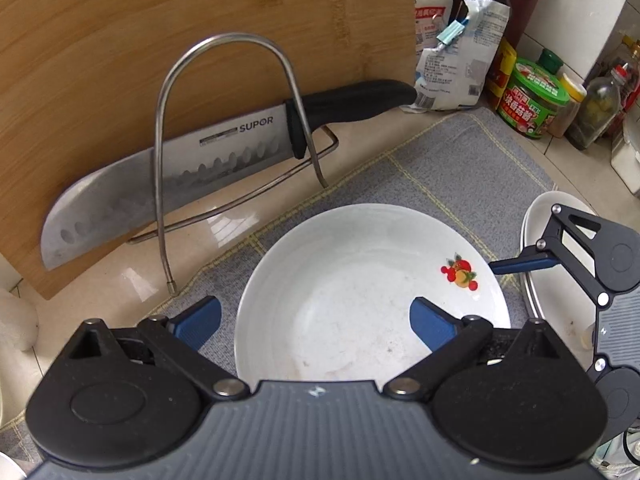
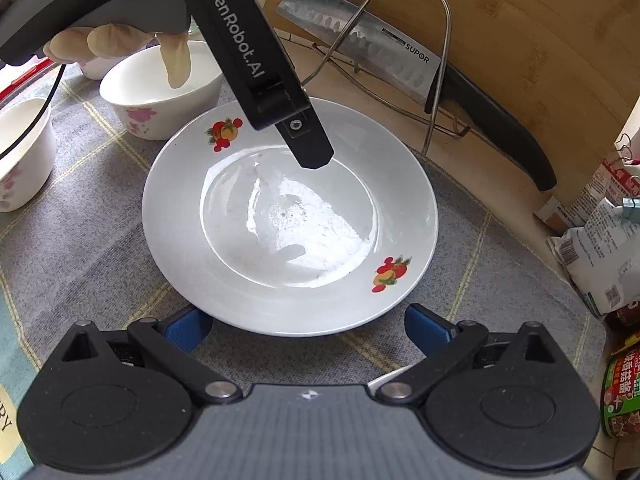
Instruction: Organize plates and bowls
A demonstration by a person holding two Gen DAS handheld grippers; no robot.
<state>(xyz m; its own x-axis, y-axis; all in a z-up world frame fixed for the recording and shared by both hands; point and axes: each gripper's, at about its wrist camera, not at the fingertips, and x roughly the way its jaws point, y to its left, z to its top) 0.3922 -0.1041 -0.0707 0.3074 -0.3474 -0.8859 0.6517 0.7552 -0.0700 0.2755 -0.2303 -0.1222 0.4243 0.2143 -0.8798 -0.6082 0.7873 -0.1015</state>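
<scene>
Right wrist view: both claws, left gripper (image 1: 316,320) and right gripper (image 2: 308,330), gape empty around the plate (image 2: 288,216); next probably grip its rim.

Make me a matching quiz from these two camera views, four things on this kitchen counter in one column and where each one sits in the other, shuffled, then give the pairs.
Things:
1. white plate with fruit prints
2. steel knife with black handle
3. white bowl with pink flowers
4. green-lidded sauce jar

Places:
A. resting in the wire rack, against the bamboo cutting board
B. among the bottles by the tiled wall
C. flat on the grey checked cloth, between both open tongs
D. under the gloved hand

Pairs: 1-C, 2-A, 3-D, 4-B
</scene>
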